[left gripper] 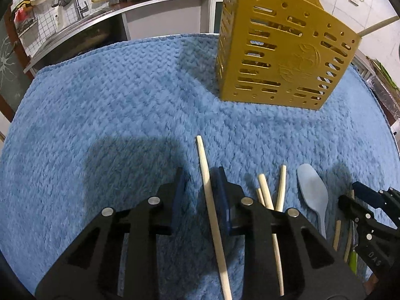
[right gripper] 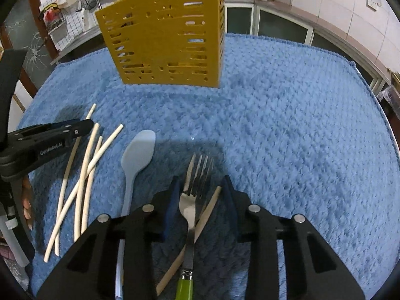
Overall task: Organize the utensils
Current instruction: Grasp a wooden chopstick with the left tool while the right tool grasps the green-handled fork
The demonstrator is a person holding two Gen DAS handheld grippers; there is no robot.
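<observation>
- Left hand-held gripper (left gripper: 201, 185) sits low over the blue towel (left gripper: 112, 105) on the table, jaws apart, with one chopstick (left gripper: 212, 215) lying between them, close to the right pad.
- Right hand-held gripper (right gripper: 200, 190) is spread too, straddling a green-handled fork (right gripper: 191, 200) that lies crossed over another chopstick (right gripper: 207, 207).
- Between the two: a loose bunch of chopsticks (right gripper: 85, 172) and a pale blue spoon (right gripper: 136, 155), all flat on the towel.
- The yellow slotted utensil holder (right gripper: 165, 40) stands upright further back, well apart from the utensils.
</observation>
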